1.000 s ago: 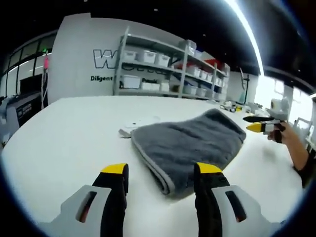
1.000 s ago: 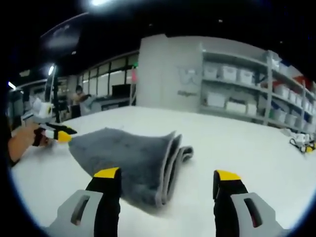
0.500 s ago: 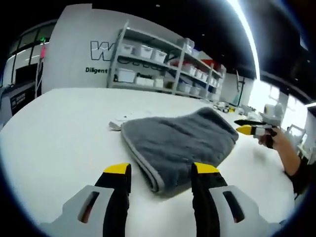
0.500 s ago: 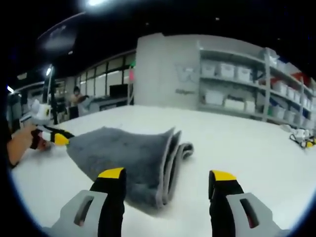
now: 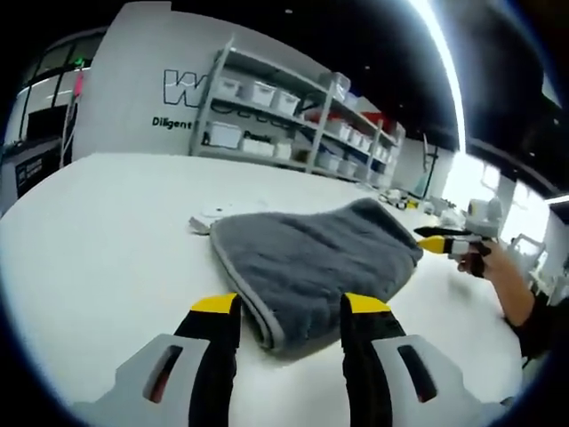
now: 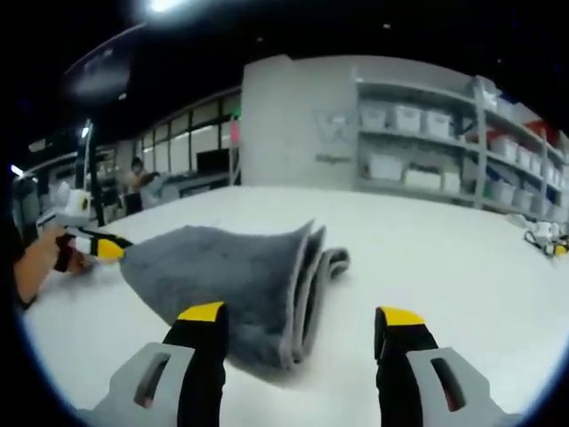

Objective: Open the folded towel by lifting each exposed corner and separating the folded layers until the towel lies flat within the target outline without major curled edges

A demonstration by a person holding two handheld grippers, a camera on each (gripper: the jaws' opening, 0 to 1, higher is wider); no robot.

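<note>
Towel [image 5: 316,258] grey, folded, lies on white table [image 5: 98,240]. Left gripper [image 5: 291,307] spread wide, near towel's close corner, not touching. Right gripper [image 6: 302,313] spread wide too, by folded layers at towel's other end. Shelves [image 5: 293,116] with bins far behind.

Grey terry towel [image 5: 311,258] [image 6: 231,280], still folded in stacked layers with a pale hemmed edge, lying at frame centre in both views, layered fold edges facing the right gripper view.
</note>
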